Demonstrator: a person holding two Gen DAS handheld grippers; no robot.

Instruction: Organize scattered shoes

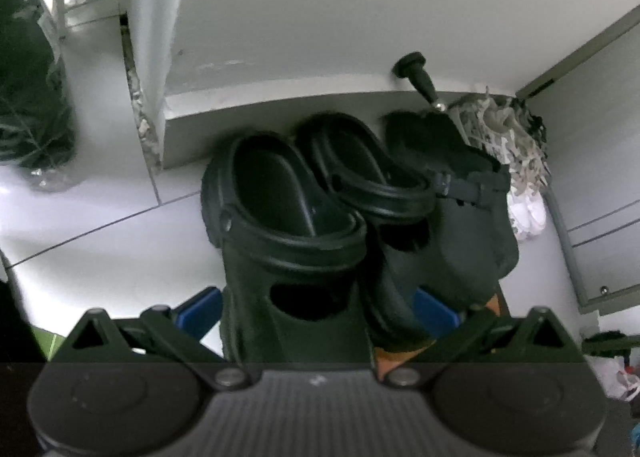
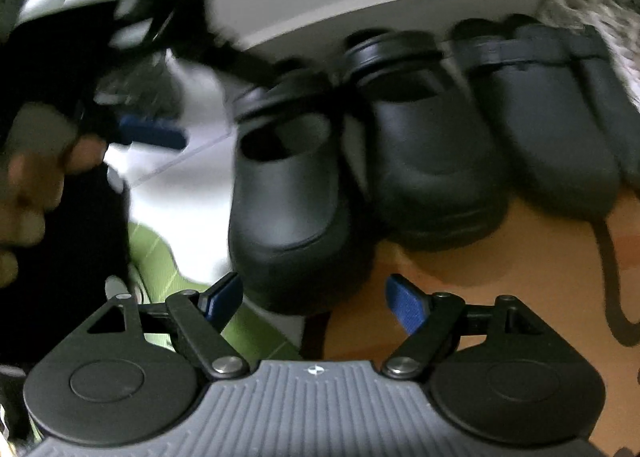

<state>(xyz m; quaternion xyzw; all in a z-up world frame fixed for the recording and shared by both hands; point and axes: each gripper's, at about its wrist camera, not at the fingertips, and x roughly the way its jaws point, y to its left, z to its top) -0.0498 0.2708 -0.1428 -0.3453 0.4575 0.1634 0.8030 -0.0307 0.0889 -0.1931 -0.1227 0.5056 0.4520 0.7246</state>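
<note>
Where shoes line the wall: four dark clogs, toes toward me.
Left gripper (image 1: 316, 311): my blue pads flank two black clogs (image 1: 288, 225); contact hidden, grip uncertain.
Right gripper (image 2: 314, 303): spread wide, empty, leftmost clog (image 2: 286, 185) just beyond the fingertips.

Clogs (image 1: 288, 213) side by side against wall (image 1: 360, 17)

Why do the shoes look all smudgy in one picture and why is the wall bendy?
In the right wrist view the black clogs and the left gripper are smeared by motion blur, though the right gripper itself stays sharp. In the left wrist view the clogs look crisper but dark inside, and the fisheye lens curves the white ledge and blackens the picture's corners.
</note>
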